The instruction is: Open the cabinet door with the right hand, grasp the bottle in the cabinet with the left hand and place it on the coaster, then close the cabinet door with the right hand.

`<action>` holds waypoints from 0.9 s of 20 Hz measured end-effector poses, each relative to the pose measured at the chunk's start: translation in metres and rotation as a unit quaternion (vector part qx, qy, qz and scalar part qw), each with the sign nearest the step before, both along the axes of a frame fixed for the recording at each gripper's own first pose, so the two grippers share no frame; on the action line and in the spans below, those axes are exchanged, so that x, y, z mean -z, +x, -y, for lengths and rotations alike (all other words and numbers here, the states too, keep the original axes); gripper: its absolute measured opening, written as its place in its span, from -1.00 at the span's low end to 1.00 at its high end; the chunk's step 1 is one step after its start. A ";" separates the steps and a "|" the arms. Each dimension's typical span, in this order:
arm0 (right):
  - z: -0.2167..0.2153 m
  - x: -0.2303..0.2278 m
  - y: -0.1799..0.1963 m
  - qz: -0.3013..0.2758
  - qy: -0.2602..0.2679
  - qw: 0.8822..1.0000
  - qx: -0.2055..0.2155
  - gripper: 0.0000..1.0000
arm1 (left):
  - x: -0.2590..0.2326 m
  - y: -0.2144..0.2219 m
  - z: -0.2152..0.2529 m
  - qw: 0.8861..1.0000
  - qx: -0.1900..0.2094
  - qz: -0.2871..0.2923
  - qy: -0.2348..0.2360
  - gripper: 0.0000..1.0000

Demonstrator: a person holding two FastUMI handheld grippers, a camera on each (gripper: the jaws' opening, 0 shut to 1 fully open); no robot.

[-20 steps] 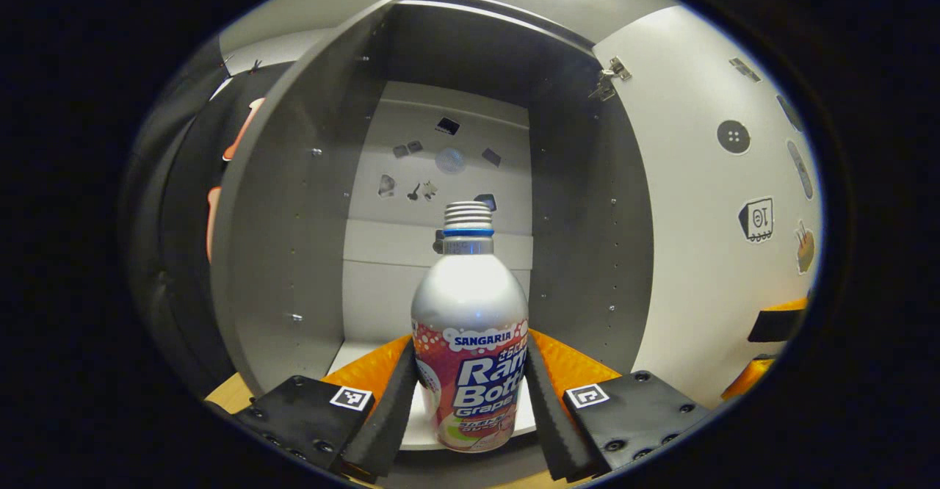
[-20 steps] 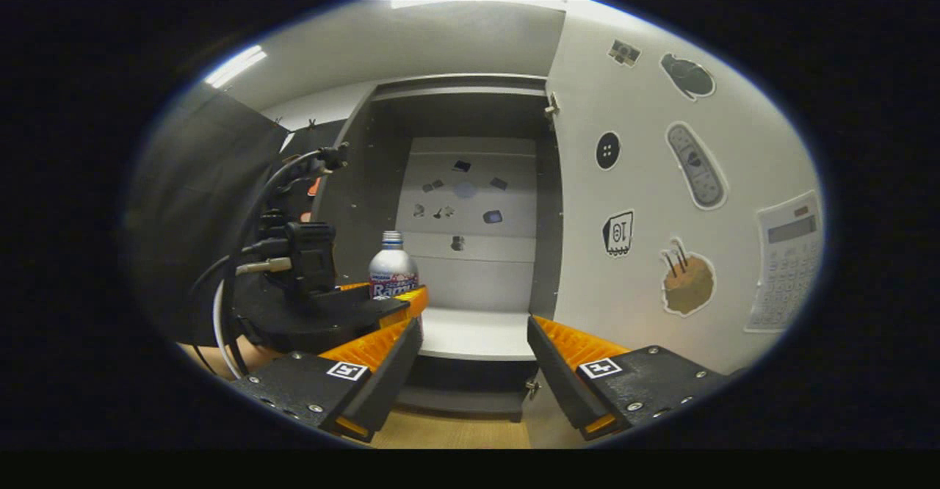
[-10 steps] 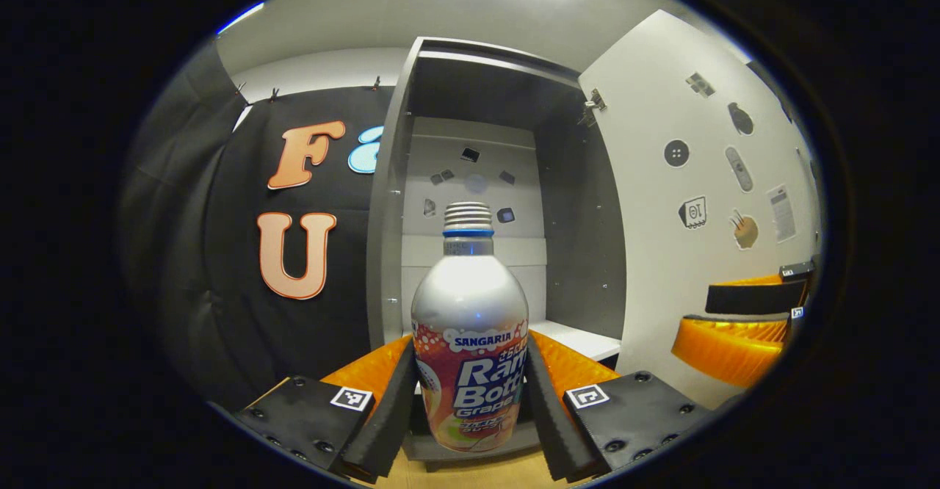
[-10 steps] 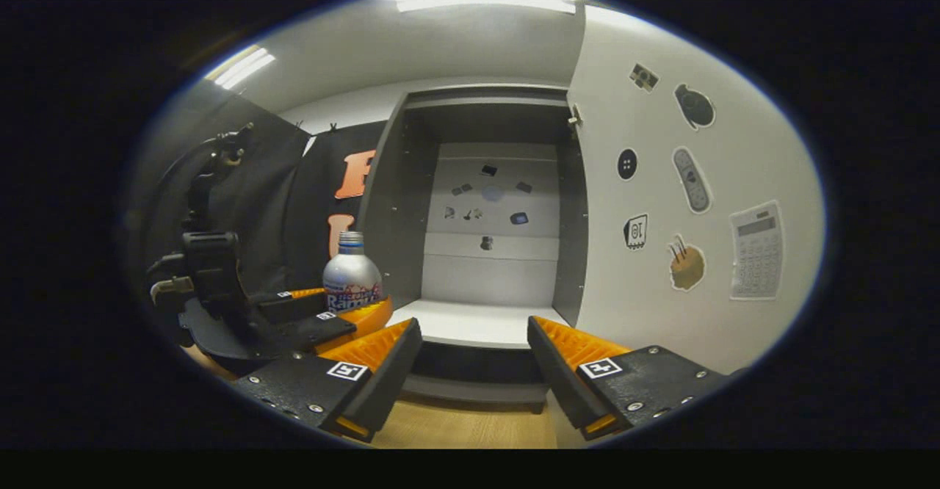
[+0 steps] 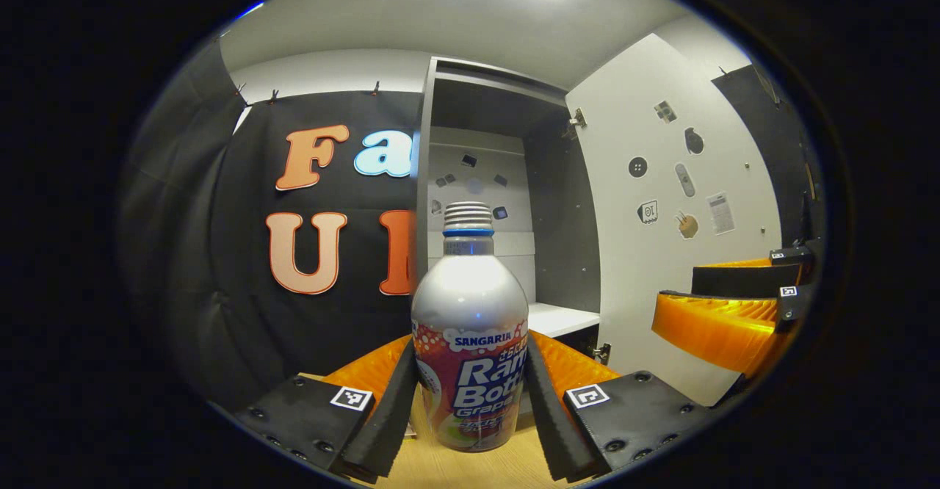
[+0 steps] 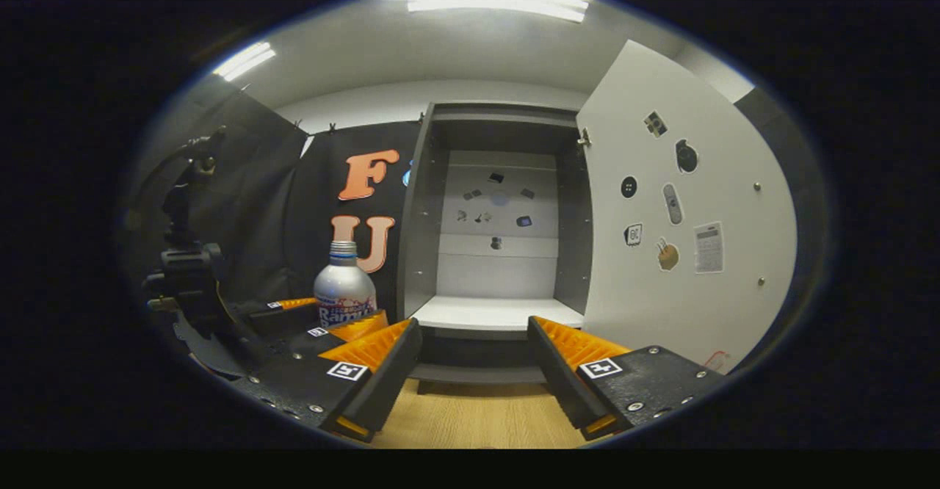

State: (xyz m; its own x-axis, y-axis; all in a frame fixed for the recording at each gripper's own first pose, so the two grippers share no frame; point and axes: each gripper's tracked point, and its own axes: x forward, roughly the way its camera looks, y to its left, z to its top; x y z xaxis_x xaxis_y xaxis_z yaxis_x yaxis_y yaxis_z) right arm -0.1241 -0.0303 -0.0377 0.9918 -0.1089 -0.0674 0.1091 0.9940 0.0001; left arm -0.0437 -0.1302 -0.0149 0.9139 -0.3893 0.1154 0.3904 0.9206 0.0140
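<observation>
Left gripper view, nearest first: my left gripper [image 5: 470, 393] is clamped on the silver aluminium bottle with the pink-and-blue printed label [image 5: 470, 342], both black-padded fingers pressing its lower body. The bottle stands upright, long axis vertical, its base hanging just above the pale wooden worktop [image 5: 470, 467], forward of the cabinet's front edge and out of the compartment. My right gripper [image 6: 474, 360] holds nothing; its jaws stand parted, aimed at the open grey cabinet [image 6: 499, 254]. The white cabinet door with stickers [image 6: 690, 254] is swung wide to the right, so the right hand is the nearer one to it, as the closing step requires.

Not verified: the coaster. I judge it lies on the worktop below or to the left, so the descent cannot be aligned from here. The bottle's base is partly cut off.
</observation>
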 end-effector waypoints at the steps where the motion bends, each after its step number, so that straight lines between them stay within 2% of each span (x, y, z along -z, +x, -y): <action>1: -0.006 0.001 -0.010 -0.005 -0.005 1.000 0.006 0.79 | 0.001 -0.007 -0.007 1.000 0.003 -0.002 -0.001 0.61; 7: -0.034 0.002 -0.044 -0.014 -0.002 1.000 0.012 0.76 | 0.026 -0.039 -0.044 1.000 -0.013 -0.013 0.015 0.61; 13: -0.013 0.017 -0.063 -0.023 -0.016 0.999 0.023 0.80 | 0.075 -0.060 -0.038 1.000 -0.010 -0.017 0.019 0.61; 18: -0.001 0.044 -0.067 -0.037 -0.035 0.998 0.031 0.82 | 0.128 -0.061 -0.037 1.000 -0.015 -0.020 0.015 0.62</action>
